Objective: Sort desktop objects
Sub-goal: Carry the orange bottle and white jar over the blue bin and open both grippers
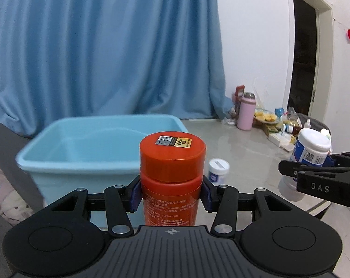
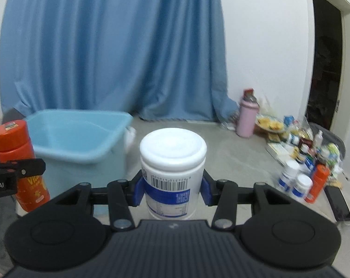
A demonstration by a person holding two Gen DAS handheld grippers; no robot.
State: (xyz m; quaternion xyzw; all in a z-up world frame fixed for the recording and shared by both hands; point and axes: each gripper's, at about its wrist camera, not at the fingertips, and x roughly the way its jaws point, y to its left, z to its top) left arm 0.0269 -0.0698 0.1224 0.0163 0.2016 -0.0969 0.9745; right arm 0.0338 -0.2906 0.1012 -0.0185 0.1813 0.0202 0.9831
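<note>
My left gripper [image 1: 171, 191] is shut on an orange bottle [image 1: 172, 173] with an orange cap, held upright in front of a light blue plastic tub [image 1: 82, 159]. My right gripper [image 2: 172, 188] is shut on a white bottle [image 2: 172, 171] with a blue label and barcode, held upright to the right of the tub [image 2: 82, 139]. The orange bottle [image 2: 20, 162] also shows at the left of the right wrist view. The white bottle [image 1: 311, 150] and the right gripper show at the right edge of the left wrist view.
A small white bottle [image 1: 217, 170] stands on the grey table [image 1: 244, 153] right of the tub. White bottles [image 2: 295, 180], an orange bottle [image 2: 317, 183], a pink flask [image 2: 246, 118] and food packets crowd the table's right side. A blue curtain hangs behind.
</note>
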